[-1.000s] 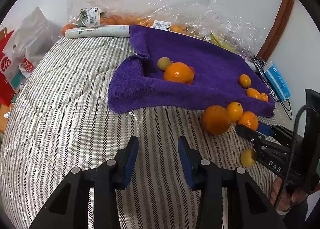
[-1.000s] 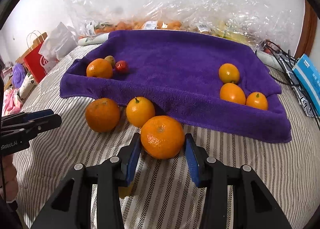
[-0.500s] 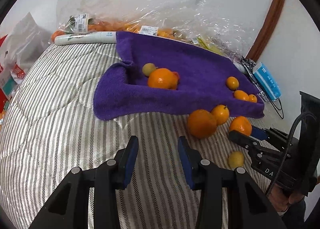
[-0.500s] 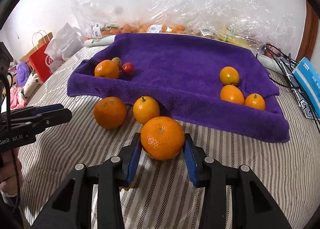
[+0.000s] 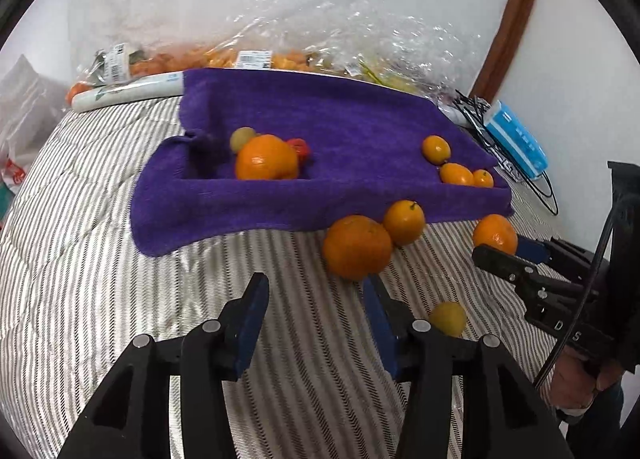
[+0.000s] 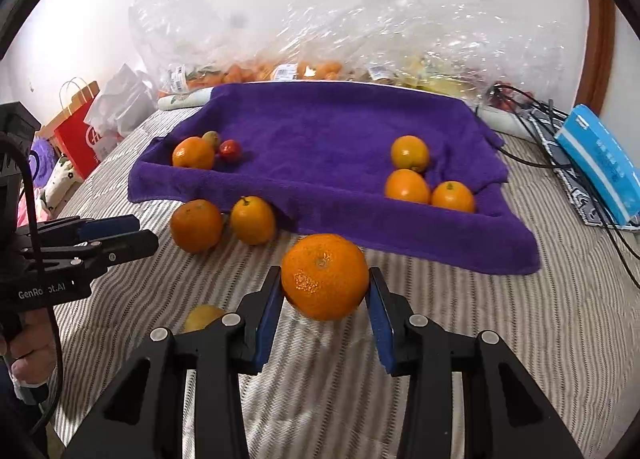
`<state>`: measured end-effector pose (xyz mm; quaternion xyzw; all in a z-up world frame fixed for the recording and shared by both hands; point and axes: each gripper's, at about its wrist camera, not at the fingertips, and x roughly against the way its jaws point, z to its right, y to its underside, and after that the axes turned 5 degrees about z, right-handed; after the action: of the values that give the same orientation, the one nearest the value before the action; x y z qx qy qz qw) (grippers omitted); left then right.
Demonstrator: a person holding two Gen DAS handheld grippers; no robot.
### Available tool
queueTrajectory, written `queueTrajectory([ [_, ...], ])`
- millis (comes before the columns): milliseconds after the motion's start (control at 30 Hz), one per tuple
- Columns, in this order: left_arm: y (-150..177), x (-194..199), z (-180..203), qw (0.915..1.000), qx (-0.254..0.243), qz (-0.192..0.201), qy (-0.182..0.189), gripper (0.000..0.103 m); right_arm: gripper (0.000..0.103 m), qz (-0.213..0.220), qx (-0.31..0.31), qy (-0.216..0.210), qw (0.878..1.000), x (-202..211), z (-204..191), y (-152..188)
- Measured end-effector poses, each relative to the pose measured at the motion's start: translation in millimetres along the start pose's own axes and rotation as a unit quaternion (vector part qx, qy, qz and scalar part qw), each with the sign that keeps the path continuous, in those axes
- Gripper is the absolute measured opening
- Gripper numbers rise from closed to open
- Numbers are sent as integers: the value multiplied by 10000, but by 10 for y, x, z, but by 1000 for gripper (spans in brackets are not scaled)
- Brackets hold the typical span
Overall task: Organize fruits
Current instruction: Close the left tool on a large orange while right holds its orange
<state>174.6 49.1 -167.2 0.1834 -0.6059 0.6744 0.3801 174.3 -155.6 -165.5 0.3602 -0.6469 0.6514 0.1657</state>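
Right tool grips a large orange just above the bed; the purple towel lies directly beyond. Left tool, jaws just widened, holds nothing.

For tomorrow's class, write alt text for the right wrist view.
The right gripper grips an orange above a striped bedcover. Behind it a purple towel holds six fruits; two more sit before it.

Orange mandarin, purple towel, grey-striped quilt.
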Motion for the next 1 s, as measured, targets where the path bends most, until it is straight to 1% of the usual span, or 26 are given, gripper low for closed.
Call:
queueTrajectory([
  [367,-11,-201,142,9995,-239,-213,78,49,41,-72,-287,70,9995,-19,236,47],
  [700,-58,-329,286,9985,-522,-106,-93,48,41,-77,-413,99,9991,-47,329,48],
  [833,-69,-341,315,9984,-541,-129,48,48,41,-65,-425,81,9990,-39,343,55],
  [967,-77,-354,346,9982,-584,-128,18,48,41,-68,-446,81,9990,-43,342,56],
  [1000,-80,-355,343,9984,-562,-115,13,45,41,-72,-452,78,9989,-45,344,57],
])
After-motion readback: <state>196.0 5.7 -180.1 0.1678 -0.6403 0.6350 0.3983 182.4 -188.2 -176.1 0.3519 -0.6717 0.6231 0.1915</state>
